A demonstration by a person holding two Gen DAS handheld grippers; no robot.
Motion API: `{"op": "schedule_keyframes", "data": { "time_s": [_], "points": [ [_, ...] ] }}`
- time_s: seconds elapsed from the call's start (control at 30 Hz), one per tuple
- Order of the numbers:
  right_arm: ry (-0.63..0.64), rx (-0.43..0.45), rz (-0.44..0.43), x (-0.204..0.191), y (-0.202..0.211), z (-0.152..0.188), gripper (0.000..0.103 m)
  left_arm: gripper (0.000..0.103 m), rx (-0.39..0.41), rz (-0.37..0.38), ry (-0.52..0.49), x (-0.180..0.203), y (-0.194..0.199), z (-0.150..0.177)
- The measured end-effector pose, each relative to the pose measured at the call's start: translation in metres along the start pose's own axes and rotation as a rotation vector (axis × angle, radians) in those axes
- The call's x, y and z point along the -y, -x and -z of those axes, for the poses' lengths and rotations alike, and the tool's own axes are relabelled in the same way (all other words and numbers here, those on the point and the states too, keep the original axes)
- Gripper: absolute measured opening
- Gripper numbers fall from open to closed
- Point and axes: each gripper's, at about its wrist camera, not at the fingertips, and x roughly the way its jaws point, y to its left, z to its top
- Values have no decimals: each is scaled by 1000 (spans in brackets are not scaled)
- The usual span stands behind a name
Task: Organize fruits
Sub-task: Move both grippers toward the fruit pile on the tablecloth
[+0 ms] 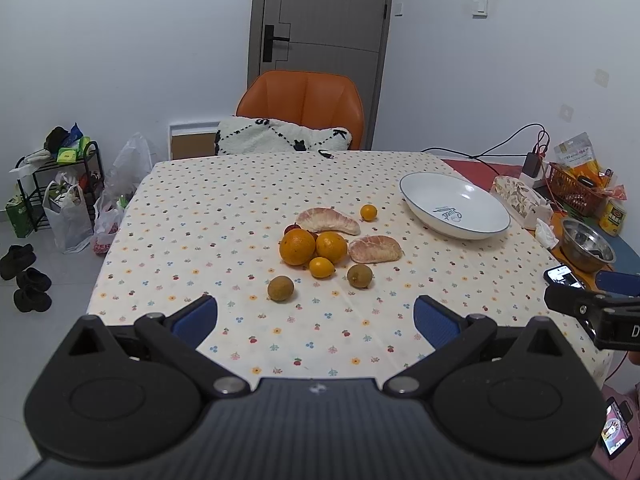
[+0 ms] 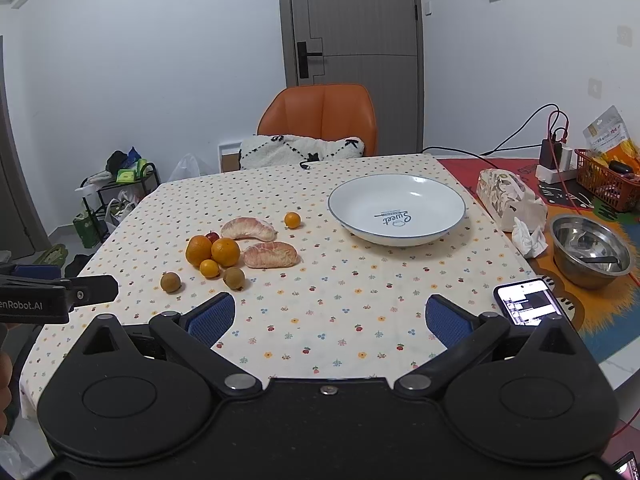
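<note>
table point(image 2: 360, 300): sitting under a flower-print cloth, carrying everything; the plate is serving as landmark below.
plate point(image 2: 456, 216): lying empty, white with a blue rim, well apart from the fruit. Likely the drop target. Ceramic, so fruit should be going in gently.
left gripper point(image 1: 316, 320): hovering over the near table edge, fingers spread wide, holding nothing.
right gripper point(image 2: 330, 318): hovering nearer the plate's side, fingers likewise released and empty.
pomelo segments point(image 2: 271, 255): two lying left of the plate, one behind the other. Peeled, soft, tearing easily; taking them across the thick middle with light squeeze looks safest.
oranges point(image 2: 225, 251): two sitting touching, further left of the plate. Firm, heavier, round; gripping across the widest part.
small brown fruits point(image 2: 234, 277): two lying on the near side of the cluster, farthest from the plate. Light, hard, probably rolling if nudged.
kumquats point(image 2: 292, 220): one sitting alone, closest to the plate; one tucked against the oranges. Small, slippery, needing centred fingers.
</note>
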Motion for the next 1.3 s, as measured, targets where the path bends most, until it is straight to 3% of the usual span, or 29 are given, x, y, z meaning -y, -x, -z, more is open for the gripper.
{"op": "schedule_keyframes", "data": {
  "time_s": [0.57,0.93,1.3],
  "points": [
    [3,-7,-16,-1,-4,1,103,103,-3,3,7,-6,-3,0],
    [18,-50,-73,-10,-30,7,103,103,-21,-15,27,-16,-29,-1],
    [-1,-39,-124,-12,-58,1,103,103,-25,-7,39,-30,-56,-2]
  ]
}}
